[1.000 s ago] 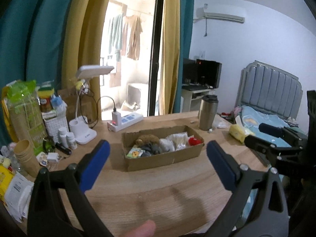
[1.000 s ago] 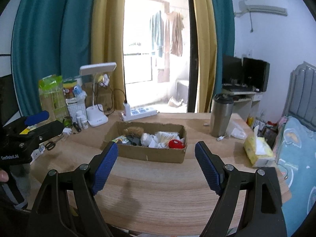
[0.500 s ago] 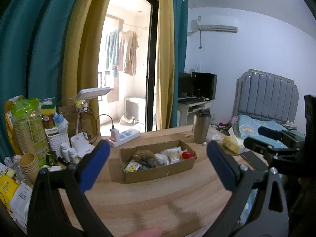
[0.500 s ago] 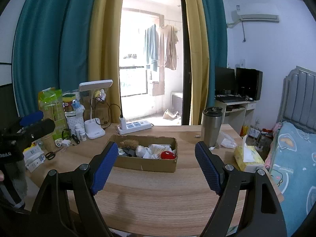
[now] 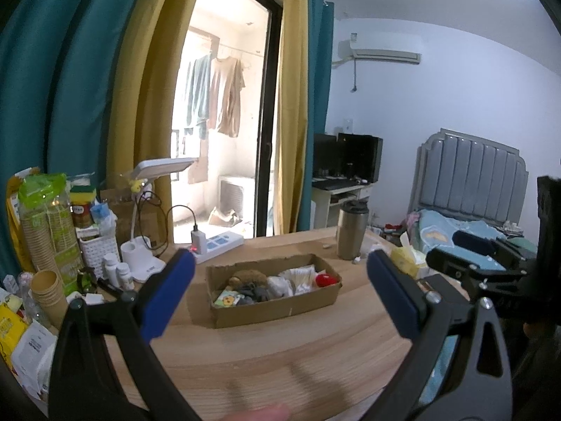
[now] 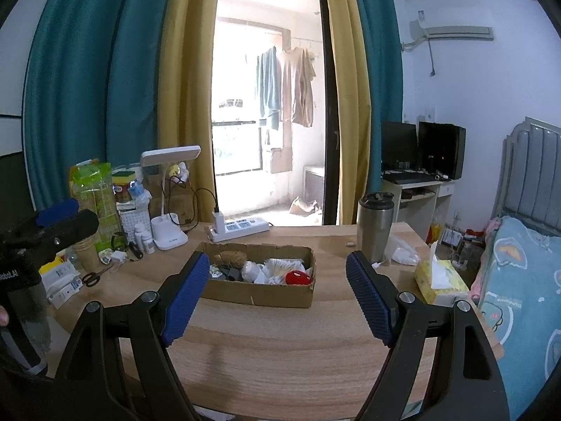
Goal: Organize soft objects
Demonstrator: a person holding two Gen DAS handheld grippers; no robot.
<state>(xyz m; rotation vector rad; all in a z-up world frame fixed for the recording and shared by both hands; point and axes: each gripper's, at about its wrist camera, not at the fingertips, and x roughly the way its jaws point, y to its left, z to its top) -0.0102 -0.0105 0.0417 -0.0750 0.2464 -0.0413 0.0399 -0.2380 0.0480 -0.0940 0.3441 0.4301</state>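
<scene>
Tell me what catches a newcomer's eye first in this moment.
The cardboard box in the middle of the wooden table, holding soft things, among them a brown plush toy and a red toy. The left gripper and right gripper frame it, both wide open and empty. Behind, the bright balcony door stands between yellow and teal curtains.

The left gripper and the right gripper are held level side by side, pointed forward, each with its blue-padded jaws spread wide apart and nothing gripped between them.
</scene>
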